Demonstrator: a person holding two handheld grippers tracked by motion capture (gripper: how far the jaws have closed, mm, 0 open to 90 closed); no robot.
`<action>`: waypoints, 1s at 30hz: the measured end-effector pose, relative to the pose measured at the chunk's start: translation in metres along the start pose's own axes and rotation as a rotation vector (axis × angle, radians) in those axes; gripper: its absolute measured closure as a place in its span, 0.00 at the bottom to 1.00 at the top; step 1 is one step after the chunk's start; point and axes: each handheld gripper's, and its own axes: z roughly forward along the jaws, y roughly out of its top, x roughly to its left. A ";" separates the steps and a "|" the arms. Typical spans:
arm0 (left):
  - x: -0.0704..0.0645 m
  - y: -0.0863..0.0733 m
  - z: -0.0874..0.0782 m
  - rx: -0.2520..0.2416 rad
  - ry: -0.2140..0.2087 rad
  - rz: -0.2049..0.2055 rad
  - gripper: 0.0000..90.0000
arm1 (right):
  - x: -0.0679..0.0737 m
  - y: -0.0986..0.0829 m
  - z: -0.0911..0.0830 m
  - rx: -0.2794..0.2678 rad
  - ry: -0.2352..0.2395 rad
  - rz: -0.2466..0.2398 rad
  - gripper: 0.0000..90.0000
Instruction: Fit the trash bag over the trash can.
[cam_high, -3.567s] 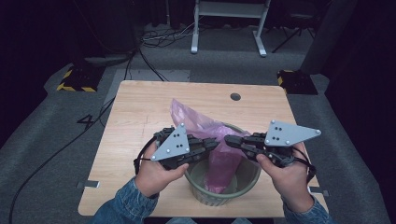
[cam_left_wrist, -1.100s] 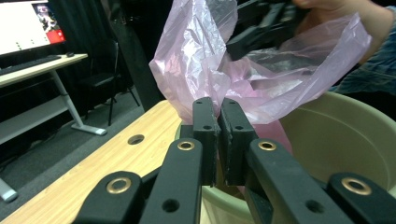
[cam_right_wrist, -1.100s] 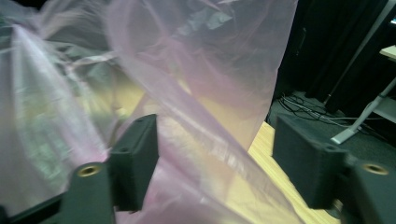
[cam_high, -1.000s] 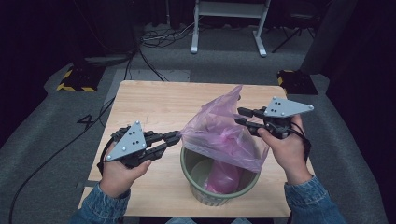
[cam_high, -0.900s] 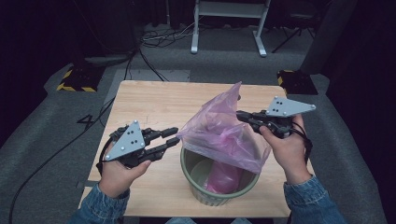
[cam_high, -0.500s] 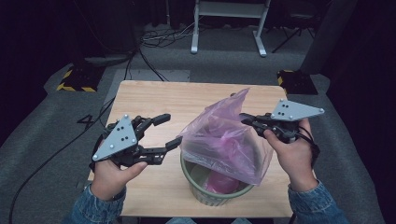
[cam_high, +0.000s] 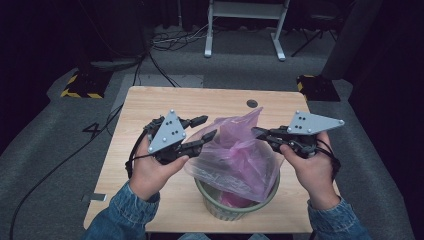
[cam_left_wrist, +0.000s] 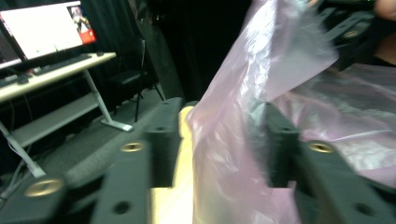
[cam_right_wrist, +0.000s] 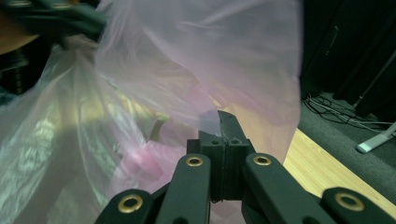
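Note:
A thin pink plastic bag (cam_high: 235, 157) stands puffed up out of a round green bin (cam_high: 235, 209) at the table's front middle. My right gripper (cam_high: 259, 133) is shut on the bag's right upper edge; in the right gripper view its jaws (cam_right_wrist: 224, 140) pinch the film of the bag (cam_right_wrist: 187, 70). My left gripper (cam_high: 206, 127) is open at the bag's left upper edge. In the left gripper view a fold of the bag (cam_left_wrist: 233, 121) hangs between the spread jaws of the left gripper (cam_left_wrist: 222, 140), with the fingers (cam_left_wrist: 163, 135) apart from it.
The wooden table (cam_high: 150, 107) has a dark cable hole (cam_high: 252, 103) at the back. Beyond it lie a white desk frame (cam_high: 245, 25), floor cables and grey carpet. A desk with a lit monitor (cam_left_wrist: 42, 28) stands off to the side.
My left gripper let go of the bag, swung out left, then rose and came back open to the bag's left edge. The right gripper stayed shut and lifted the bag up and rightward.

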 end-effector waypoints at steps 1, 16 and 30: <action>0.003 -0.002 -0.001 0.005 0.008 -0.003 0.81 | -0.002 -0.002 -0.002 0.001 0.000 0.004 1.00; 0.033 -0.020 -0.023 0.108 0.108 -0.037 1.00 | -0.026 -0.032 -0.036 0.030 -0.023 0.087 1.00; 0.031 -0.028 -0.021 0.123 0.067 -0.059 1.00 | -0.034 -0.051 -0.055 0.026 -0.089 0.125 0.62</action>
